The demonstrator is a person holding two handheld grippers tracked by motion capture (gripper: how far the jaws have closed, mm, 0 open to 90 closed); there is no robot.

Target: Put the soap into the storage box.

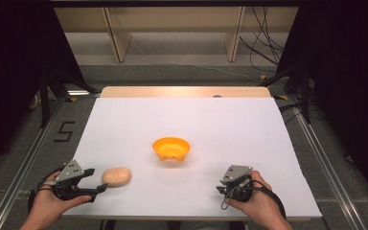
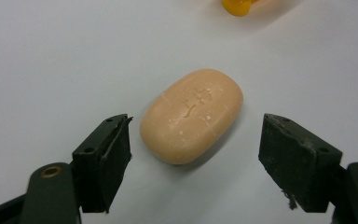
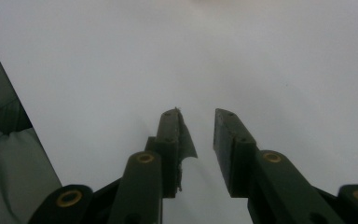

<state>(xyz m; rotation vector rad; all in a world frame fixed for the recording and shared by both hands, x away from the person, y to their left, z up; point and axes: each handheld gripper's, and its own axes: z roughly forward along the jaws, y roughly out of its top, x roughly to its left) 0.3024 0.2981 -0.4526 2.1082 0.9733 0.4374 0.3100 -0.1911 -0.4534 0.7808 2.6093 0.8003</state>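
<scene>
My left gripper point(image 1: 97, 180) is spread wide at the near left of the white-covered worktop point(image 1: 220, 124), released, gripping nothing. Through the left gripper view I see the jaws standing well apart, with the peach-coloured oval bar of soap point(image 2: 192, 115) lying flat on the worktop between them, a little ahead of the pads. Neither pad touches it: there is bare white on both sides, a narrow strip at the left jaw and a wider one at the right. The soap lies at a slant across the gap, and a small stamped emblem shows on its upper face. From the high view, the soap point(image 1: 116, 176) sits just beyond the left gripper's tips, at the near left of the worktop, with a hand wrapped around the gripper's handle.

The orange plastic bowl point(image 1: 171, 148) stands upright near the middle of the worktop, well apart from the soap, farther back and to its right. Its edge point(image 2: 238, 6) peeks in at the top of the left gripper view.

My right gripper point(image 3: 196, 135) hovers at the near right of the worktop, held in the other hand. Its jaws are close together with a narrow gap between them, parted slightly over bare white, nothing between them. A torn scrap of padding hangs off its left jaw.
</scene>
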